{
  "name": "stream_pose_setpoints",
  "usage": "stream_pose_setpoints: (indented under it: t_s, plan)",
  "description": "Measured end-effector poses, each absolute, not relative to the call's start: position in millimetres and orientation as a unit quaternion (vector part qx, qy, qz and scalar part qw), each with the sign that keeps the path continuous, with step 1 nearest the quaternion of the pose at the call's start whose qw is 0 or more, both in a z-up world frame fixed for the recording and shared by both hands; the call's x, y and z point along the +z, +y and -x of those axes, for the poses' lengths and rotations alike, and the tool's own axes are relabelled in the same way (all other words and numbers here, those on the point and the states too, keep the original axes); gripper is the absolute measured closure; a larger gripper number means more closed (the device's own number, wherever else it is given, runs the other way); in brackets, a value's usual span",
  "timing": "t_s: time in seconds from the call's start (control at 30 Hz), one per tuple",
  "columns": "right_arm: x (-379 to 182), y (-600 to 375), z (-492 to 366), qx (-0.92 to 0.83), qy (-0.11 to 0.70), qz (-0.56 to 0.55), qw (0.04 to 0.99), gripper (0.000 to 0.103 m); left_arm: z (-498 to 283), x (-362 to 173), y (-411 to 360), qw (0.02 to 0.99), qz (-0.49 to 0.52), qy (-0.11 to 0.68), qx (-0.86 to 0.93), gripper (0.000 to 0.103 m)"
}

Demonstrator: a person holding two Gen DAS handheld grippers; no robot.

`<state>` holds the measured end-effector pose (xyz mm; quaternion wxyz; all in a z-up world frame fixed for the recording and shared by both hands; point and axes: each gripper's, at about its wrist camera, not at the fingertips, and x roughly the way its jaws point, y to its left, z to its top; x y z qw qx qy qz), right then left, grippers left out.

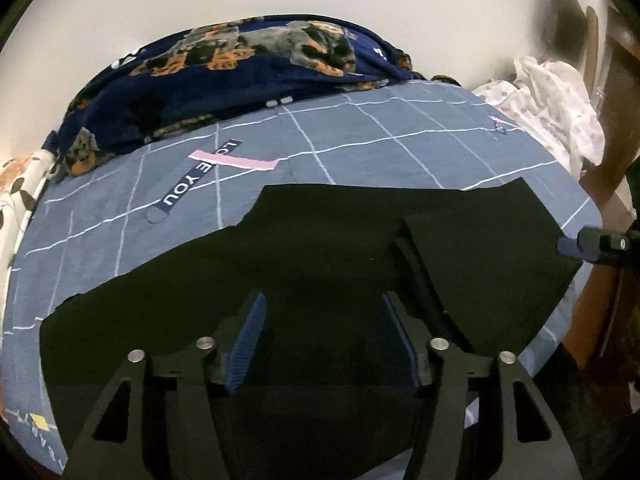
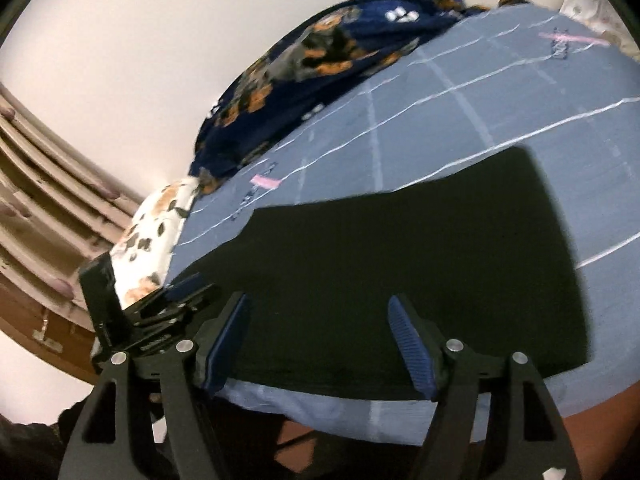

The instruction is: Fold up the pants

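Note:
Black pants [image 1: 320, 256] lie flat on a blue checked bed sheet [image 1: 360, 136], with a folded layer on the right side [image 1: 472, 256]. My left gripper [image 1: 322, 312] is open, low over the pants, empty. The right gripper's tip shows at the right edge [image 1: 592, 246] in the left wrist view. In the right wrist view the pants [image 2: 400, 248] spread ahead of my open, empty right gripper [image 2: 318, 316], which hovers over their near edge by the bed's edge. The left gripper [image 2: 160, 304] shows at the left there.
A navy blanket with orange dog prints [image 1: 224, 76] is bunched along the far side by the wall. A white dotted cloth [image 1: 552, 104] lies at the far right. A floral pillow [image 2: 148, 240] sits at the left end. Wooden furniture [image 1: 616, 92] stands at the right.

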<state>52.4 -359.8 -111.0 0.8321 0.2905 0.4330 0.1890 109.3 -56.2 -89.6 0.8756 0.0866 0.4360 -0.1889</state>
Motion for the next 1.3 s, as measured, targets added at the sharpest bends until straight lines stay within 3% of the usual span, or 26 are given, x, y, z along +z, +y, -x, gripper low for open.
stream_pose_setpoints:
  t_s: [0.3, 0.43, 0.57, 0.67, 1.3]
  plan:
    - [-119.3, -324.7, -46.0, 0.177, 0.432, -0.214, 0.858, 0.033, -103.9, -85.0, -17.8, 0.865, -0.086, 0.463, -0.172, 0.041]
    - [-114.1, -320.6, -44.3, 0.192, 0.433, -0.198, 0.858, 0.032, -100.0, -67.7, 50.9, 0.849, 0.006, 0.492, -0.191, 0.041]
    - [-119.4, -319.5, -47.1, 0.205, 0.447, -0.218, 0.843, 0.024, -86.9, -53.3, 162.9, 0.837, 0.149, 0.496, -0.176, 0.042]
    - [-127.9, -321.2, -50.0, 0.212, 0.461, -0.246, 0.826, 0.023, -74.2, -56.0, 212.1, 0.828, 0.186, 0.504, -0.161, 0.045]
    - [-130.6, -304.9, -51.6, 0.207, 0.483, -0.265, 0.808, 0.023, -78.4, -139.2, 239.3, 0.764, 0.278, 0.549, -0.193, 0.045]
